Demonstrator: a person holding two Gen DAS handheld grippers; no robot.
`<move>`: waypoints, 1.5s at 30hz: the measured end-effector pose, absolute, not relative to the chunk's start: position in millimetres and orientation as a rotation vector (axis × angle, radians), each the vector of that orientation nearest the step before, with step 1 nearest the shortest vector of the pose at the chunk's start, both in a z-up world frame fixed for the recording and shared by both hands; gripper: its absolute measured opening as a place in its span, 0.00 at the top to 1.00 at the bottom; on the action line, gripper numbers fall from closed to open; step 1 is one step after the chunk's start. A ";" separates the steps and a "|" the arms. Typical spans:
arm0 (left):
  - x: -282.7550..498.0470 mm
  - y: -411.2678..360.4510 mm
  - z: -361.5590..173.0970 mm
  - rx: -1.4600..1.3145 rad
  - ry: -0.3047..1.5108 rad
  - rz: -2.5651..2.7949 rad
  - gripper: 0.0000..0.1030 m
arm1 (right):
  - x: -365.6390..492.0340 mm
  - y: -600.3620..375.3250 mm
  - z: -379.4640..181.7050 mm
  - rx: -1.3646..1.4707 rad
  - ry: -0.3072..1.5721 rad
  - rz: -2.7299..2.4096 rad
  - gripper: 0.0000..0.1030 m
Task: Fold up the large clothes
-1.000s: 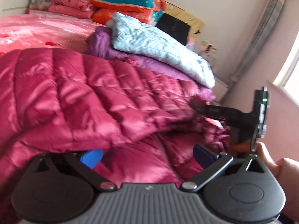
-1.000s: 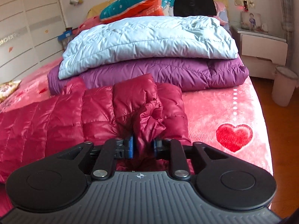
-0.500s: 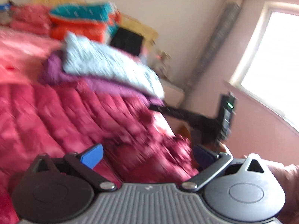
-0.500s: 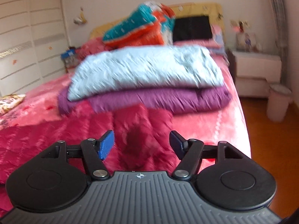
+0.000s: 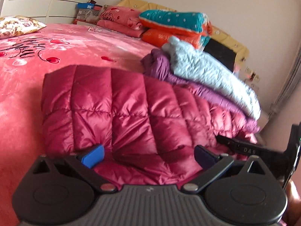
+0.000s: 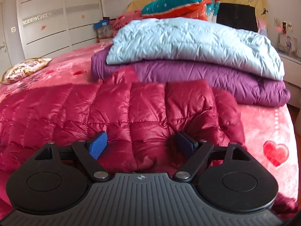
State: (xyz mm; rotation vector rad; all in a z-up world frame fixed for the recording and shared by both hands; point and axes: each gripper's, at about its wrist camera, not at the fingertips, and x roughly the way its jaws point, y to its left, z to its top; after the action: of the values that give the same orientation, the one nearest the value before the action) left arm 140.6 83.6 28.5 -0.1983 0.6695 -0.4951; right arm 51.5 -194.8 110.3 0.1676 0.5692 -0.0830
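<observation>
Pink heart-print bedspread (image 6: 267, 120) fills both views; a glossy crimson quilted down jacket (image 6: 112, 109) lies folded across mid-frame. Left gripper (image 5: 148, 155) and right gripper (image 6: 142, 144) hover spread, empty. Judged between folds: next, pinch an edge and fold again.

The left gripper (image 5: 148, 157) had a ribbed grey body flanked by two round black housings, silver pivot screws and black linkage arms ending in blue pads (image 5: 93, 157). The right gripper (image 6: 143, 144) looked the same, with a small star mark at centre, lower frame.
</observation>
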 end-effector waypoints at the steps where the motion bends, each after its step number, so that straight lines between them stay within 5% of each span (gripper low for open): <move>1: 140.2 79.5 25.5 -0.169 0.672 -0.491 0.02 | 53.8 -193.5 106.9 0.158 0.576 -0.084 0.01; 14: 129.5 65.2 14.0 -0.032 0.625 -0.444 0.01 | 60.6 -182.0 91.2 0.099 0.570 -0.097 0.00; 45: -44.1 83.0 156.6 0.018 0.480 -0.428 0.02 | -167.3 -238.1 169.3 0.296 0.489 -0.249 0.00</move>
State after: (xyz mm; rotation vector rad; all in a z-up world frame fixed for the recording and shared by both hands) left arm -44.1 83.0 156.6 0.0180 0.4795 -0.4276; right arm -167.3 -238.1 169.3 0.2958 0.4889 -0.2489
